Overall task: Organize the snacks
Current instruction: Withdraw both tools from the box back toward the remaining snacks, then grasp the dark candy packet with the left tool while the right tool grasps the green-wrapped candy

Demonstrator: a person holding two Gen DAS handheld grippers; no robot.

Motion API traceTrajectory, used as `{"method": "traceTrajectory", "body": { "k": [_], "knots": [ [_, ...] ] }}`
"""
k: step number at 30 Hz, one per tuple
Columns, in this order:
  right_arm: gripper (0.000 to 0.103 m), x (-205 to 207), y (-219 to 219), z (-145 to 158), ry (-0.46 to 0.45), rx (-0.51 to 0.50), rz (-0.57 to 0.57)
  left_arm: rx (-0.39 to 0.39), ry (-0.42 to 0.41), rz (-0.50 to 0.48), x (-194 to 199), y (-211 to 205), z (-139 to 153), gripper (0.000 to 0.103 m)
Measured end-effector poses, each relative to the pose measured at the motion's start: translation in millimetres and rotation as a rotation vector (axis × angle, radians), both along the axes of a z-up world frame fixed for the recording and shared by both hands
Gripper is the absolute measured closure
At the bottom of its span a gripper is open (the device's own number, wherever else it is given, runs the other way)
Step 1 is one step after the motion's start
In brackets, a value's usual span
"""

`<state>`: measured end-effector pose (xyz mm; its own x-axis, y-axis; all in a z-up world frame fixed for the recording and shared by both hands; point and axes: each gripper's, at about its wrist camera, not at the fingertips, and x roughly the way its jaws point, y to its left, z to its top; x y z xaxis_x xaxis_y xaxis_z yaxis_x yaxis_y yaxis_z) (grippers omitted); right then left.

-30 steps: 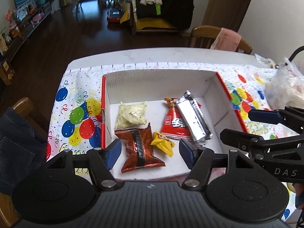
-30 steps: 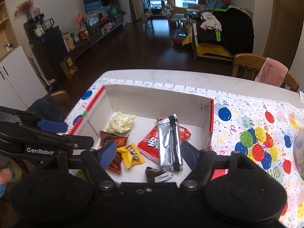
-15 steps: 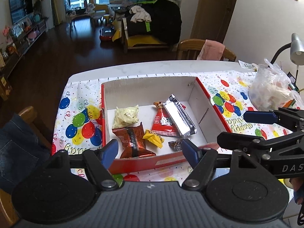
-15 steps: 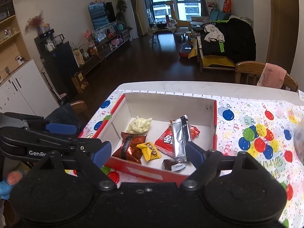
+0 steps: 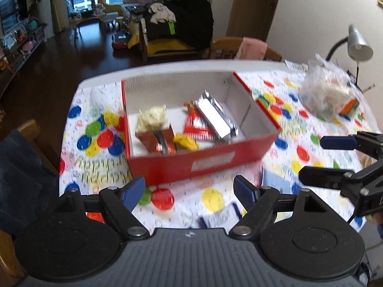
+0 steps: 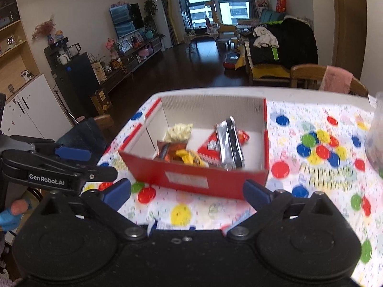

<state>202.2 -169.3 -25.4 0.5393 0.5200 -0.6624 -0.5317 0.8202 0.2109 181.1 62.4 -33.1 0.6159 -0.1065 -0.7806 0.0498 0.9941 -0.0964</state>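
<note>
A red cardboard box (image 5: 203, 165) with a white corrugated inside sits on the table, toward its far-left part, holding the snacks. A silver foil bar (image 5: 215, 117) lies tilted across a red triangular packet (image 5: 196, 126); left of them are a crinkled pale yellow pouch (image 5: 153, 117), a glossy brown-red packet (image 5: 160, 141) and a small yellow wrapper (image 5: 185, 142). A pale label strip on the box's near wall is too blurred to read.

The left gripper (image 5: 189, 190) hangs just this side of the box, its blue-padded jaws opening, with nothing between them but tablecloth. The right gripper (image 6: 188, 192) is likewise short of the near wall, jaws opening very wide, gripping nothing and touching nothing. Both are black plastic with ribbed blue pads. In the right wrist view the left gripper's side reads "GenRobot.AI".

The balloon-print tablecloth (image 6: 323, 162) carries yellow lettering, blurred. At far right sits a crumpled clear plastic bag (image 5: 328, 91), with a grey desk lamp (image 5: 359, 45) behind.
</note>
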Motion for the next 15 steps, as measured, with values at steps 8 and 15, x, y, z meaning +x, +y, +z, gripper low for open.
{"method": "traceTrajectory", "body": {
  "k": [8, 15],
  "knots": [
    [0.002, -16, -22, -39, 0.088, -0.049, -0.086, 0.001, 0.078, -0.063, -14, 6, -30, 0.022],
    [0.003, -31, -35, -83, 0.159, -0.141, -0.131, 0.020, 0.160, -0.165, -23, -2, -62, 0.022]
  ]
}}
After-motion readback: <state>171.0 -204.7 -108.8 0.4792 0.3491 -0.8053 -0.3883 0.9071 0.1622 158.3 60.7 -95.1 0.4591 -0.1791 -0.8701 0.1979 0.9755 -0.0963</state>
